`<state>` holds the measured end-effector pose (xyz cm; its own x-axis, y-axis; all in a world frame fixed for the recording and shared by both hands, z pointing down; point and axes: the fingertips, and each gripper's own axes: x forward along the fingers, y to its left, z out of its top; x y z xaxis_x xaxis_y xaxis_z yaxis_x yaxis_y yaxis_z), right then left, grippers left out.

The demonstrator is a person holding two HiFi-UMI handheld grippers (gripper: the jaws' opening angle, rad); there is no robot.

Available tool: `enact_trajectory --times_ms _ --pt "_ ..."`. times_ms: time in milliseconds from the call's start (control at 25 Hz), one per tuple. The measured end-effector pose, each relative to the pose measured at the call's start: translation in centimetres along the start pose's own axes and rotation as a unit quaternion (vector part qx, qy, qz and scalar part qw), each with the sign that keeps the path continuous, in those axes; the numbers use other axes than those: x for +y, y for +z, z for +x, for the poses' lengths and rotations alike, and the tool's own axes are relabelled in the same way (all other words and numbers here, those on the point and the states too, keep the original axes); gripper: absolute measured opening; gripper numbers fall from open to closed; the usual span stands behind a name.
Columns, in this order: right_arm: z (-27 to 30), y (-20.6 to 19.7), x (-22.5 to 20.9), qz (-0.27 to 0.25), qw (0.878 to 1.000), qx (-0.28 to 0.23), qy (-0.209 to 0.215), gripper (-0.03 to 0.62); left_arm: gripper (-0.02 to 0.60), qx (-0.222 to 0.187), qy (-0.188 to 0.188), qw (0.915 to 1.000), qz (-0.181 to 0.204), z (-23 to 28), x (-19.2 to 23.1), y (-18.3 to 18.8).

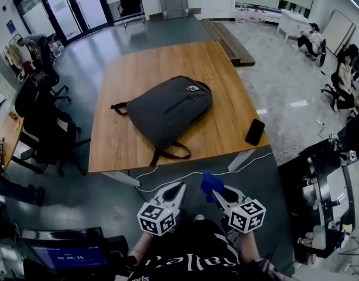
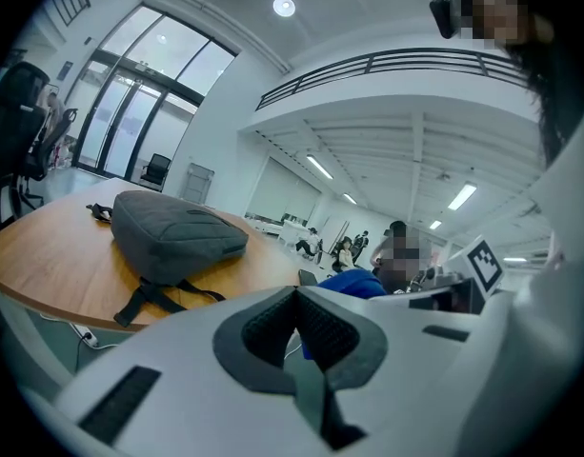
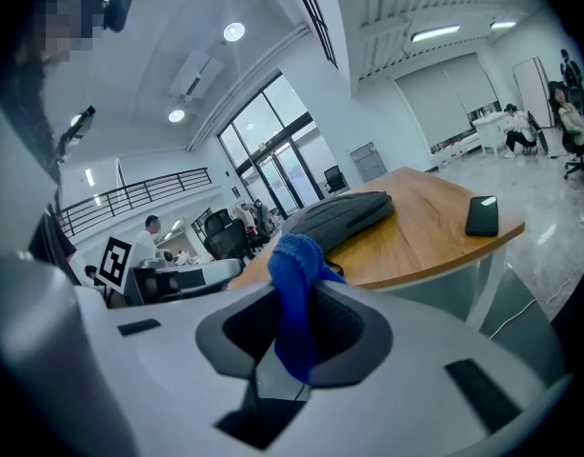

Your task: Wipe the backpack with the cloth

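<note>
right hand-held gripper (image 1: 217, 193) clamping blue cloth (image 1: 211, 183) | left hand-held gripper (image 1: 178, 189) sitting jaws together, empty | backpack (image 1: 167, 110), phone (image 1: 255, 132) lying on bench (image 1: 126, 139) ahead | screen (image 1: 68, 256) left, digits blurry

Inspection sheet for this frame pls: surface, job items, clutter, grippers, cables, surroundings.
Surface: wooden table, top mostly bare.
Job's things: grey backpack lying flat mid-table, straps towards the near edge; blue cloth off the table, in the right gripper.
Clutter: black phone near the table's right edge.
Grippers: left gripper jaws together, empty; right gripper clamped on the cloth; both short of the table.
Cables: white cable on the floor by the near edge.
Surroundings: office chairs to the left, seated people to the right.
</note>
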<state>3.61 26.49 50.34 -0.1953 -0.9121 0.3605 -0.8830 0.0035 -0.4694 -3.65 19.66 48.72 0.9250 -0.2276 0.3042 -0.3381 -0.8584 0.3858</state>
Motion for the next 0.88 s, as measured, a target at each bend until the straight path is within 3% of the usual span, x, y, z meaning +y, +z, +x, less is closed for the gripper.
enact_trajectory --times_ms 480,880 --pt "-3.0 -2.0 0.1 -0.001 1.0 0.004 0.006 0.066 -0.002 0.0 0.0 1.0 0.005 -0.6 -3.2 -1.9" --pt "-1.6 -1.5 -0.1 -0.013 1.0 0.013 0.02 0.066 -0.002 -0.014 0.026 0.9996 0.0 -0.9 -1.5 -1.4"
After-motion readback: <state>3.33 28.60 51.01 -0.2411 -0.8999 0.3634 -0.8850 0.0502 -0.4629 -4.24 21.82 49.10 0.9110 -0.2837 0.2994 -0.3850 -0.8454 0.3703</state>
